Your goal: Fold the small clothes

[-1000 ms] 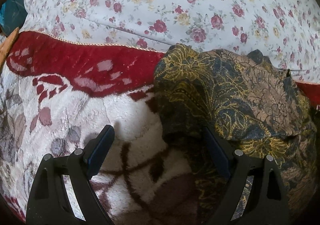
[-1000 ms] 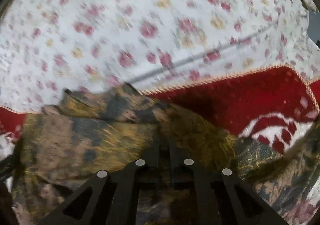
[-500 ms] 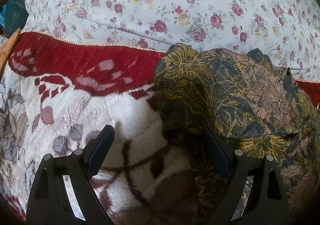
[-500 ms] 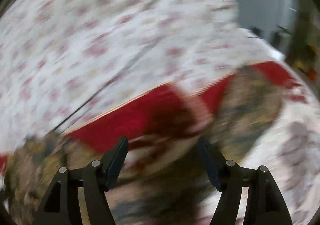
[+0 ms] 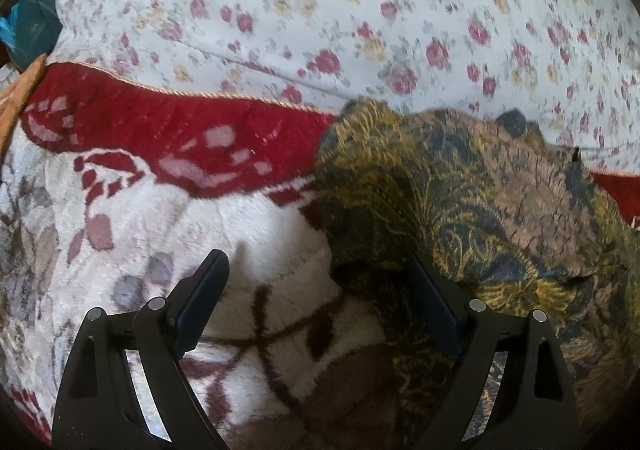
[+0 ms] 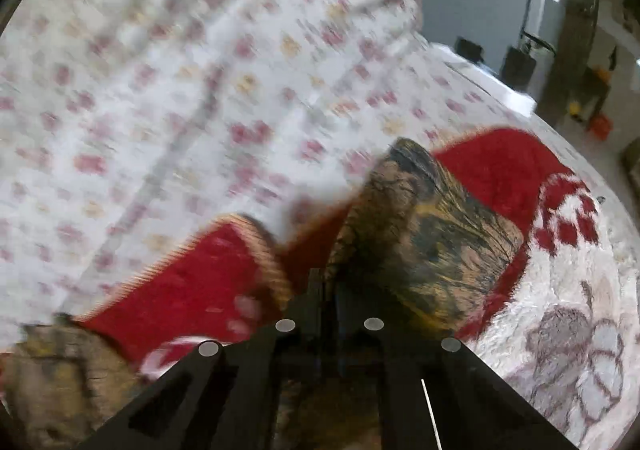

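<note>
Garment: one dark batik-patterned cloth garment in gold, brown and navy (image 5: 460, 202), lying crumpled on the red and white plush floral blanket (image 5: 168, 138), against the blanket's red border
Far part of the garment: in the right wrist view a flap of the same print (image 6: 432, 226) stands lifted off the blanket; whether it is one piece with the heap at that view's lower left cannot be told through the blur
Left gripper: the black two-finger left gripper (image 5: 316, 290) has its tongs spread wide and holds nothing; its right finger sits at the garment's near edge, its left finger over bare blanket
Right gripper: the black two-finger right gripper (image 6: 328, 290) has its tongs drawn narrow together, pinched on the garment's cloth, judging by the fabric rising straight from the fingertips
Handling: judged thin, light and limp; it creases freely and will sag from any single hold, so it will not keep a fold line unless laid flat
Slip: the woven print looks matte, likely to grip the plush blanket and drag rather than slide
Where to hold: at a hem or corner, one layer only, with the second gripper on the matching corner across the blanket
Count: one garment, one blanket, one white rose-print bedsheet (image 5: 320, 2) beyond the blanket's red border, two grippers
</note>
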The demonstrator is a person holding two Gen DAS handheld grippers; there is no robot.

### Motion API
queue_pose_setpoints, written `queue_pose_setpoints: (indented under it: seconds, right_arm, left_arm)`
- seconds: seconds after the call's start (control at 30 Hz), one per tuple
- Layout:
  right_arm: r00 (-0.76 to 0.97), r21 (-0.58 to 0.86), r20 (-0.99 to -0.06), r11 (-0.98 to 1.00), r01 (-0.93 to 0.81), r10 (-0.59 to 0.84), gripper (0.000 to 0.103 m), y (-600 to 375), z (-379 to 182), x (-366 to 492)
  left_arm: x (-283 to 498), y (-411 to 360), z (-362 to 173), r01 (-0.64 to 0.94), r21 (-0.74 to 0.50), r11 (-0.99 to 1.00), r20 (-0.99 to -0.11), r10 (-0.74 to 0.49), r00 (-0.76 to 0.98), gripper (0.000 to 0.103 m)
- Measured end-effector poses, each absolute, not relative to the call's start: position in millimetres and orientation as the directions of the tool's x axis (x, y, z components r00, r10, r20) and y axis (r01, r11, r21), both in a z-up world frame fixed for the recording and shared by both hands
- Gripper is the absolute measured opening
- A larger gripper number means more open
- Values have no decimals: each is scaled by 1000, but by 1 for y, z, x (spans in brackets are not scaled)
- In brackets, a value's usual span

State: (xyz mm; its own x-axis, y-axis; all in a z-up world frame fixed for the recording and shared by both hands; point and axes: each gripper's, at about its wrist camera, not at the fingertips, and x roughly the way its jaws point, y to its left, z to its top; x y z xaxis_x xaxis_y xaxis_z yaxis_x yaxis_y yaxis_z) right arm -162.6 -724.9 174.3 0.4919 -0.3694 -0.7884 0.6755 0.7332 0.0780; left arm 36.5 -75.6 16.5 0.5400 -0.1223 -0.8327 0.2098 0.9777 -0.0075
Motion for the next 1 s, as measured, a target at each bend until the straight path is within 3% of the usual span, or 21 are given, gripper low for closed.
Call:
queue_pose_setpoints:
  seconds: [0.17,0.37,0.5,0.57,0.67,0.77,0.8,0.83,0.9,1.0]
  right_arm:
    - [711,236,-685,875,422,-159,4,-646,240,-140]
    - [790,323,-586,946,25,179,4,-510,290,-91]
    - [712,423,-568,889,-178,413,4,-416,261,-45]
    - [597,474,-609,843,-254,523,4,-363,222,-15]
    - [412,466,-748,854,-232,520,6,-327,172,11]
    - [455,366,-785,907,-207,421,9,-338,158,-2]
    - [459,357,-790,914,-195,406,17,-345,155,-7]
    - [464,355,-793,918,-177,396,33,-356,151,-15]
    - [487,324,-801,936,-135,347,55,-380,146,-33]
    - [497,229,-834,970,-84,240,56,-406,142,-60]
  left_arm:
    - [36,-59,34,171,-64,983,-801,-153,578,90]
    - [40,-37,47,119,-162,980,-780,-201,593,90]
    - [41,-32,50,109,-192,975,-770,-219,599,90]
    - [43,-30,49,105,-189,976,-772,-214,598,90]
    - [44,-28,48,104,-195,975,-774,-219,594,90]
    - [45,-26,50,110,-214,971,-769,-237,594,90]
    - [45,-27,51,115,-215,970,-766,-240,596,90]
    - [44,-28,52,119,-212,970,-765,-240,598,90]
    - [42,-32,53,135,-201,970,-764,-242,598,90]
    - [39,-40,52,156,-179,971,-765,-238,599,90]
